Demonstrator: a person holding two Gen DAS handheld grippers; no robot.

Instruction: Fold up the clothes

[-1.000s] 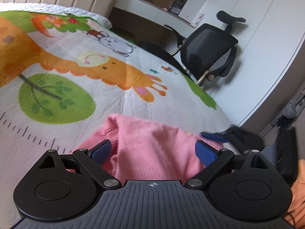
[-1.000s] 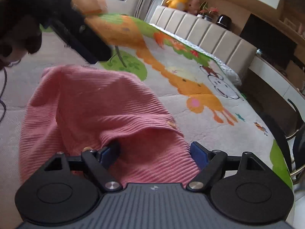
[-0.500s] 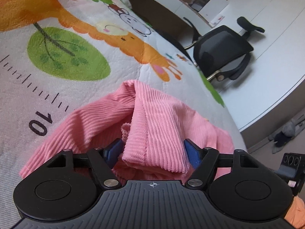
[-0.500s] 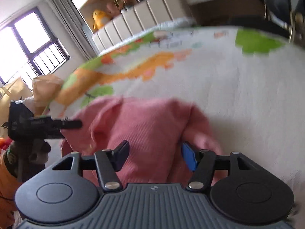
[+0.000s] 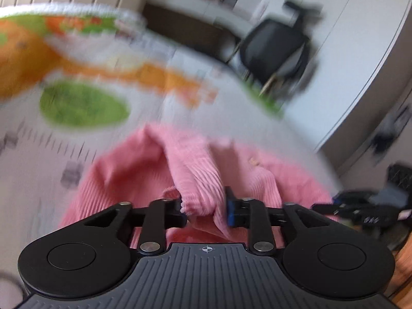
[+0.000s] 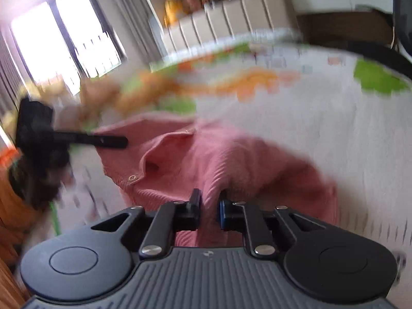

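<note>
Two grippers work one crumpled pink ribbed garment point(image 5: 195, 170), which lies bunched near the close edge of a cartoon-print bedspread point(image 5: 85, 105) broad and flat enough for folding. We hold the garment from opposite sides, probably so we can lift and spread it. Our left gripper point(image 5: 206, 207) is closing its jaws, half narrowed, around a thick roll of fabric with a hem. Our right gripper point(image 6: 209, 213) is closing too, its jaws nearly together and pinching a thin ridge of cloth. A small metal snap point(image 6: 132, 178) on the placket faces up at left.
</note>
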